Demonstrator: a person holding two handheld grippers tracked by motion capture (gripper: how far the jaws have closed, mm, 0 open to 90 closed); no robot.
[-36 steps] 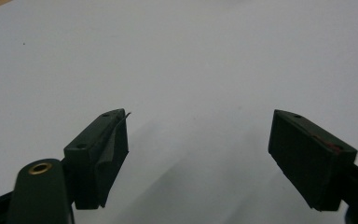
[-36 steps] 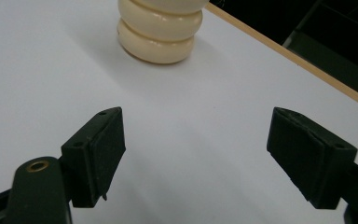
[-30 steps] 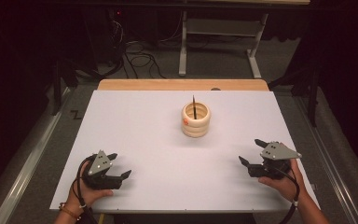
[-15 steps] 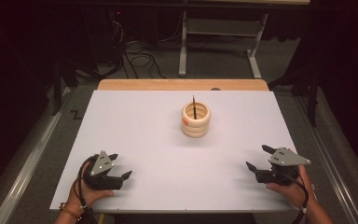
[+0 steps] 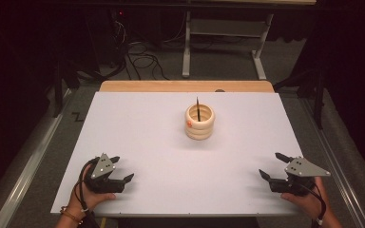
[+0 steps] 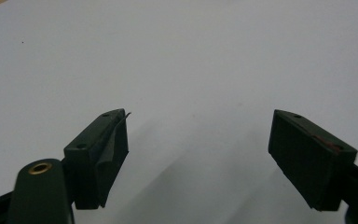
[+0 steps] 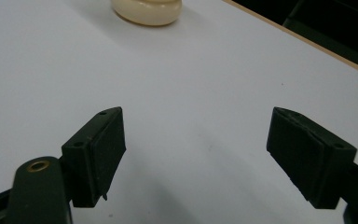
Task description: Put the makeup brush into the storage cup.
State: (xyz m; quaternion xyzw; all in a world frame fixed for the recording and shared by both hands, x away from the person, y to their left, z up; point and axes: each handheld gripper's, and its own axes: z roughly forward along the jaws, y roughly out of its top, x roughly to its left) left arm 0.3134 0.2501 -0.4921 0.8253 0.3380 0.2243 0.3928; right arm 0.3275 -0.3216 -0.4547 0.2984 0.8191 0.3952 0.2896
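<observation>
A: What takes up the most room?
B: The table (image 5: 138,137), covered by a white sheet, with a strip of bare wood along its far edge. Around it is grey floor (image 5: 38,156), and beyond the far edge a metal frame (image 5: 223,42) and some loose cables (image 5: 140,59) lie in the dark

A: And what sits on the sheet?
B: A stack of cream rings (image 5: 200,122), a little past the middle and slightly toward the right. A thin dark peg (image 5: 198,108) stands upright through the hole. One ring has a small orange mark on its side. The bottom of the stack also appears at the top of the right gripper view (image 7: 147,10), well ahead of the jaws

A: Where are the hands?
B: At the near edge. The left gripper (image 5: 122,168) rests low near the near-left corner, held in the left hand (image 5: 88,195). Its jaws are spread wide with nothing between them, just white sheet in the left gripper view (image 6: 198,154)

A: The other one?
B: The right gripper (image 5: 273,165) is near the near-right corner in the right hand (image 5: 309,202), jaws pointing left and forward. They too are wide apart and empty in the right gripper view (image 7: 196,154). Both are well apart from the rings
</observation>
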